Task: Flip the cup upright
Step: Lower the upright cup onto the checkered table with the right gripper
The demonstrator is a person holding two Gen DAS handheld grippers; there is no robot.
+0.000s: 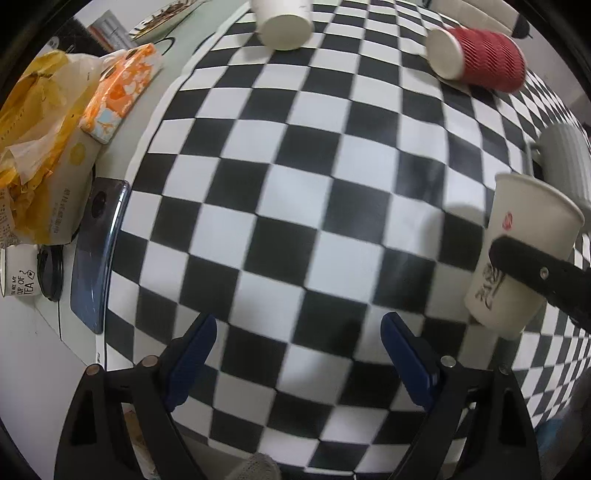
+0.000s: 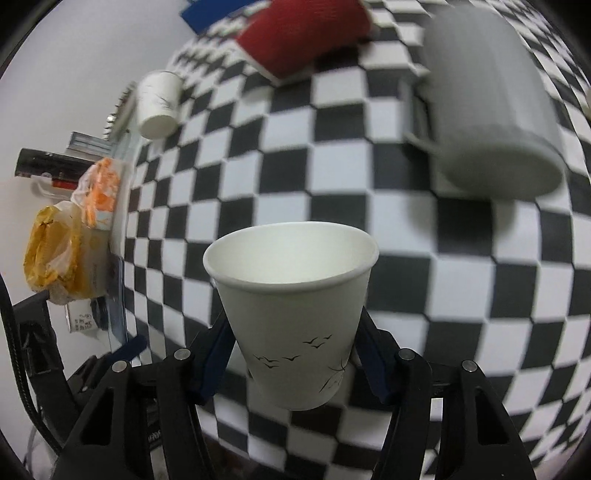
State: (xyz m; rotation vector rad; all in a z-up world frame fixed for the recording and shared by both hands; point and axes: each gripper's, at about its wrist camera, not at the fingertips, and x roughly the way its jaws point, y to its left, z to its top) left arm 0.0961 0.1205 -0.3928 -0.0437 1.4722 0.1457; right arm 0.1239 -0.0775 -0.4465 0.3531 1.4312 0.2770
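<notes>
Checkered black-and-white table (image 1: pixel 295 206), cluttered at the left edge with an orange box (image 1: pixel 122 88) and yellow wrapping (image 1: pixel 37 122). Right gripper (image 2: pixel 295 354) clamped on the white paper cup (image 2: pixel 295 295), jaws pressing both sides of its lower wall, mouth up, base seemingly just above the cloth. Left gripper (image 1: pixel 295 354) idle, jaws spread wide over bare squares. Red cup (image 2: pixel 306 33), grey mug (image 2: pixel 491 110) and another white cup (image 2: pixel 157 105) lying tipped farther back. Best lowered level until the base sits flat, then released gently, without crushing the thin wall or nudging the mug.
</notes>
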